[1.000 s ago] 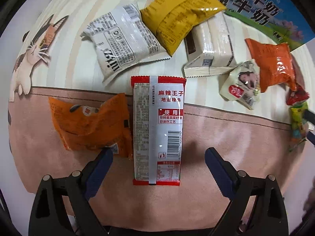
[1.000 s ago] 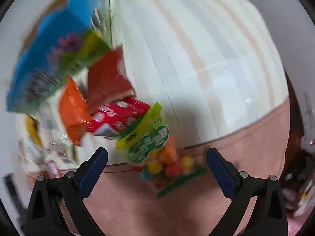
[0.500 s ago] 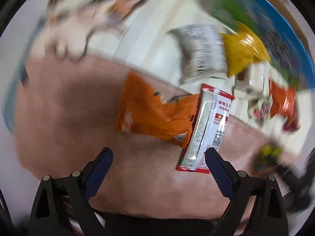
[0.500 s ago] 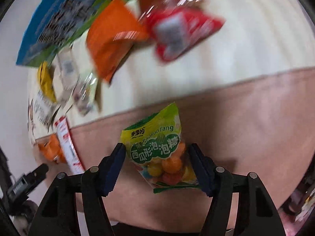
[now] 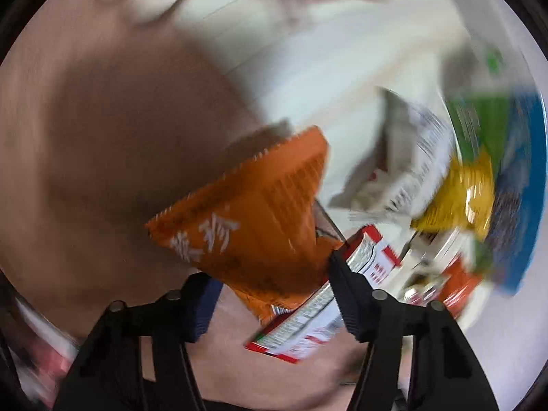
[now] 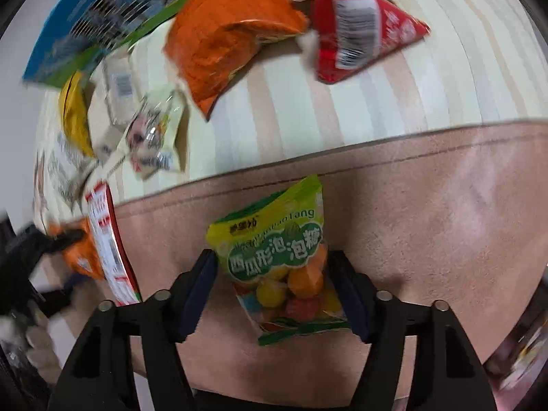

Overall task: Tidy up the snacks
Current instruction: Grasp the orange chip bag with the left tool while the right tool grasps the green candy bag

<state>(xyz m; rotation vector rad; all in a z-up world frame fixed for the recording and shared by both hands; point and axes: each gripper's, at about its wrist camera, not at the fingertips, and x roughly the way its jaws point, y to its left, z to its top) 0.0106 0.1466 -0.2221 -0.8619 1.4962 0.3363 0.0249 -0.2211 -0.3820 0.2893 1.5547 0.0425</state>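
Brown-and-striped mat (image 6: pixel 428 205) under both grippers. Orange packet (image 5: pixel 253 219) sits between fingers of left gripper (image 5: pixel 274 294); view blurred, cannot tell if it grips. Right gripper (image 6: pixel 274 284) narrow, fingers pressed on green bubble-gum bag (image 6: pixel 284 260), bag on brown part of mat.

The left hand-held gripper (image 5: pixel 270 294) fills the lower middle of its frame, jaws partly apart; the picture is blurred, so contact cannot be judged. The right hand-held gripper (image 6: pixel 274 291) sits low and centred in its frame, jaws narrowed, pads (image 6: pixel 202 284) pressing inward.
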